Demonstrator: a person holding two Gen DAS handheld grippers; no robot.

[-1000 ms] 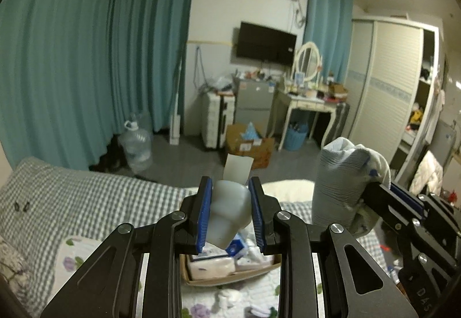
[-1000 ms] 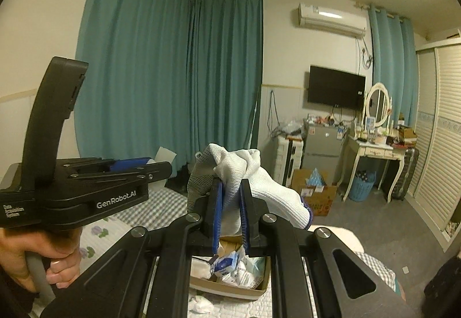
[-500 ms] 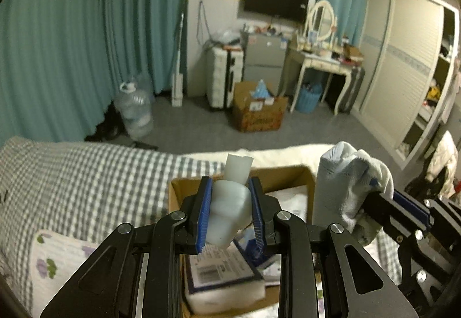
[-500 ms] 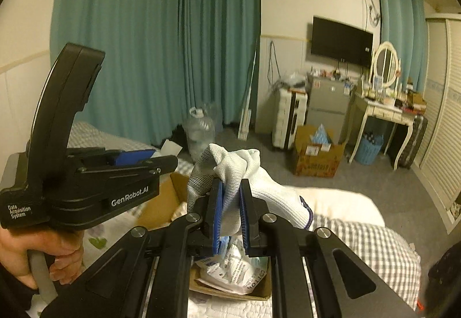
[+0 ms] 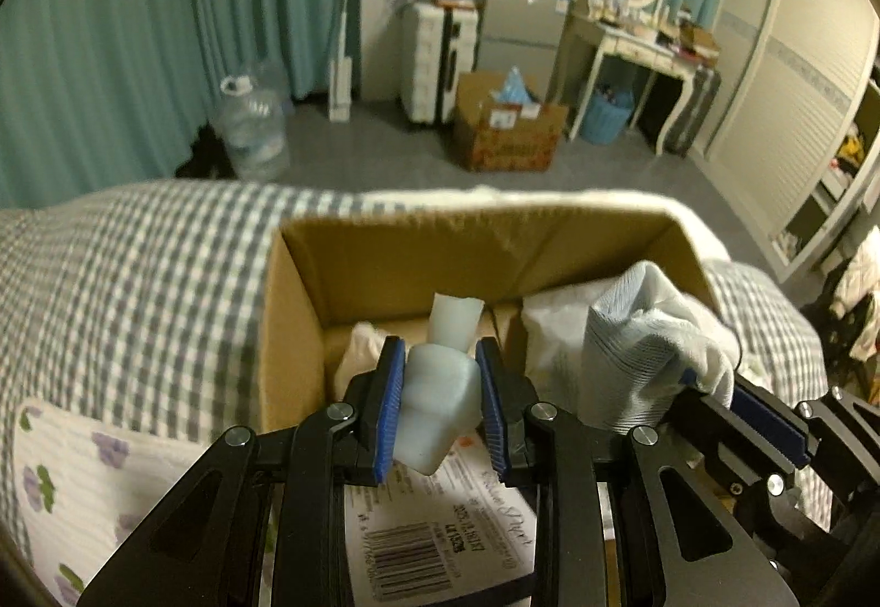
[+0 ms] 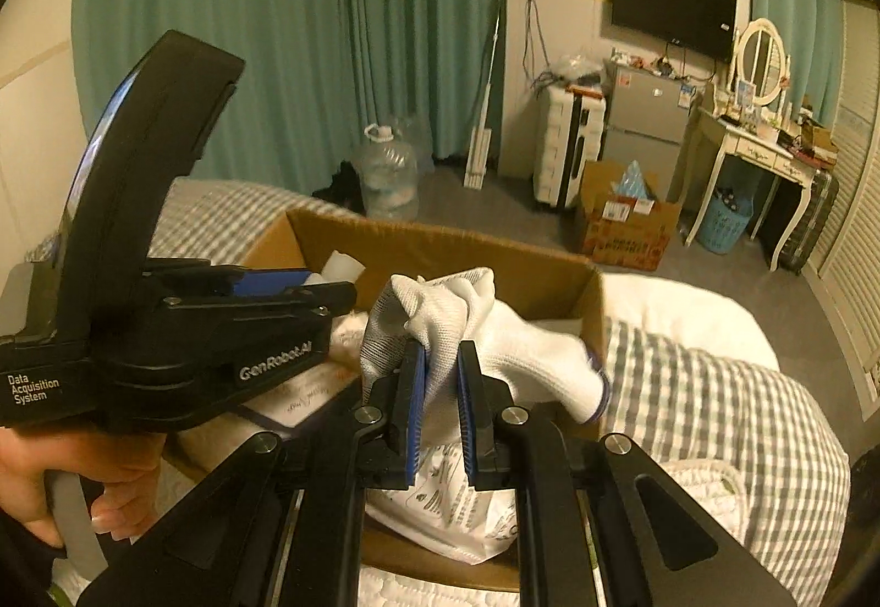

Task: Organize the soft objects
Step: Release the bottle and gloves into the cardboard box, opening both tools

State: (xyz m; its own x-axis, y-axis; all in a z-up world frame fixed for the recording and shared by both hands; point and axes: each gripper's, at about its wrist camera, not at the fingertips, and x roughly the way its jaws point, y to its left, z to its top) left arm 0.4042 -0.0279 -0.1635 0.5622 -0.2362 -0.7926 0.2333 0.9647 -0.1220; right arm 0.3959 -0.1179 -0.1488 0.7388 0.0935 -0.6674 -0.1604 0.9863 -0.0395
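"GenRobot.AI" is printed in grey on the side of the left gripper [image 6: 324, 291] body, seen from the right wrist view. "Data Acquisition System" is printed in white, in three lines, at that body's rear. A barcode and lines of small print are carried on a white package label [image 5: 440, 535] inside the cardboard box [image 5: 291, 332]; the digits are too blurred to be read. Print on a white plastic bag [image 6: 456, 508] is likewise illegible.

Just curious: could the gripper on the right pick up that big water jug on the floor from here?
Probably not. The right gripper is shut on a white glove over the cardboard box, and the water jug stands beyond the bed.
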